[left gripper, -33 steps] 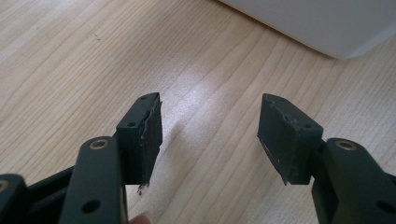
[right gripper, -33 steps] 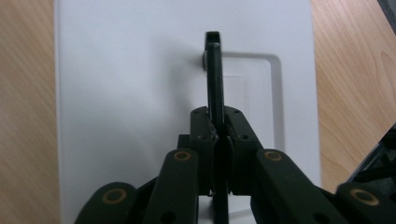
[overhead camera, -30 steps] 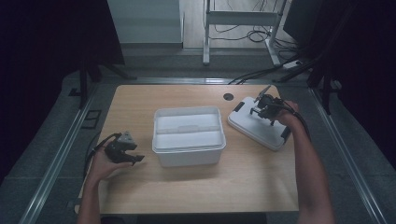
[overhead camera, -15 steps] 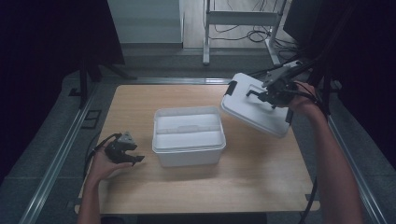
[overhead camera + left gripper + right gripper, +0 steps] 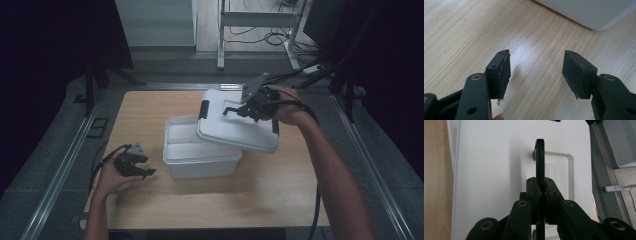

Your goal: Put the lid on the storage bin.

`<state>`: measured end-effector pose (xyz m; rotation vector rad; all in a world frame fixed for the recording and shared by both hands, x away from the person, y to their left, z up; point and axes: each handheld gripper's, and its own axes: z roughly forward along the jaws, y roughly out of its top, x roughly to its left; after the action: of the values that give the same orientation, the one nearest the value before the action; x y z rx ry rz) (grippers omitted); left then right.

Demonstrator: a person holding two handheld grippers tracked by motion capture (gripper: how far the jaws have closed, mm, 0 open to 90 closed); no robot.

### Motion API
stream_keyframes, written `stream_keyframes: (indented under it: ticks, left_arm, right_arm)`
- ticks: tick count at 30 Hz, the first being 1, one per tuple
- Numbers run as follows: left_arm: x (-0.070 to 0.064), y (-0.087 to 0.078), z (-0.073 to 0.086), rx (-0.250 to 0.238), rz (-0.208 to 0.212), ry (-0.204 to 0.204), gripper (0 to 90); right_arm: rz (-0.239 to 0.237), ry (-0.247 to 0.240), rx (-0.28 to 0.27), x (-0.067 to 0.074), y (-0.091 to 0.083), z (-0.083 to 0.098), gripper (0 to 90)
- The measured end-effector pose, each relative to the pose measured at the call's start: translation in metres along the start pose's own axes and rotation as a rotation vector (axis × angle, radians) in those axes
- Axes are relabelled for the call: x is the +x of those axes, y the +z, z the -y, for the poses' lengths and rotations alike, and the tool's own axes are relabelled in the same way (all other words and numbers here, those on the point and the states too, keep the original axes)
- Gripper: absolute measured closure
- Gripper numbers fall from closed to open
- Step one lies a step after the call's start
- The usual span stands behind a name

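A white lid (image 5: 235, 127) with black side latches hangs in the air, tilted, over the right part of the open white box (image 5: 197, 152). My right gripper (image 5: 250, 107) is shut on the lid's thin black handle (image 5: 540, 160), which stands up between its pads. The white lid (image 5: 499, 170) spreads out below the jaws in the right gripper view. My left gripper (image 5: 137, 165) rests low over the table at the front left, open and empty. Its two pads (image 5: 502, 72) stand wide apart above bare wood, with a corner of the white box (image 5: 589, 12) just beyond.
The wooden table (image 5: 150, 107) has a dark round hole near its far edge, behind the lid. A metal frame and cables (image 5: 260, 22) stand on the floor beyond the table. Dark screens flank both sides.
My right gripper has lifted the lid off the table at the right and carried it up and left, over the box. The left hand has stayed put.
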<state>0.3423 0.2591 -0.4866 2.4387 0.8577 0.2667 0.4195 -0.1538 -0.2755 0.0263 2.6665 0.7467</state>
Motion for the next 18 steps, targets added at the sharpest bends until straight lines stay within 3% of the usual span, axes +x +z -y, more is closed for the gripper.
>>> stream_keyframes:
  ticks: [6, 18]
  left_arm:
    - [-0.001, 0.003, -0.001, 0.008, 0.008, 0.001, 39.6]
    - [-0.002, 0.004, -0.001, 0.015, 0.013, 0.008, 39.5]
  right_arm:
    - [-0.054, -0.05, -0.022, 0.009, 0.03, -0.029, 84.1]
    - [-0.127, -0.136, -0.026, 0.028, 0.07, -0.076, 84.0]
